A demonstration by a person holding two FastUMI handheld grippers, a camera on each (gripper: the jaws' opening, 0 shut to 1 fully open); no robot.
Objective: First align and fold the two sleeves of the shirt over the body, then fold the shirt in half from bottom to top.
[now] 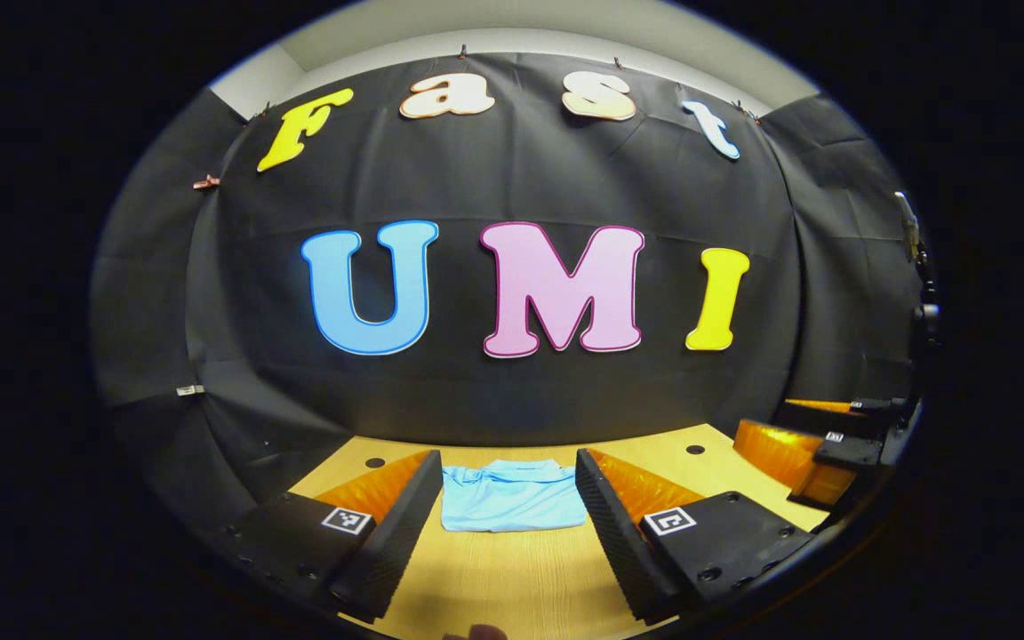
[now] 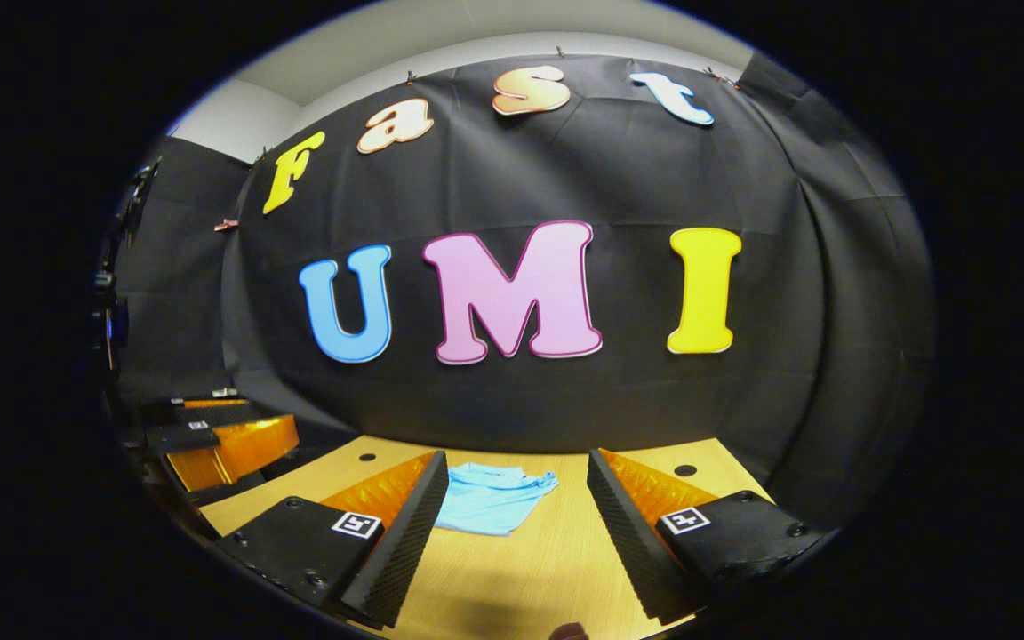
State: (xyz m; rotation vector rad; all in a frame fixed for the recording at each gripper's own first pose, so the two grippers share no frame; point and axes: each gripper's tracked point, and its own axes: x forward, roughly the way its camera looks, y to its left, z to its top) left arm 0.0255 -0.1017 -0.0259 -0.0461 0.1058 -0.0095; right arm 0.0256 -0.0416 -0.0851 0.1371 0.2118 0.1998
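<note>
A light blue shirt lies folded into a compact rectangle on the wooden table, collar toward the far wall. My left gripper hovers in front of it, open, nothing between its fingers, and the shirt shows through the gap. In the right gripper view the shirt lies ahead and slightly left. My right gripper is also open and holds nothing. The right gripper appears off to the right in the left gripper view. The left gripper appears at the left in the right gripper view.
The table runs back to the black cloth wall just behind the shirt. Small round holes sit near the table's far corners. Bare wood lies between the grippers and the shirt.
</note>
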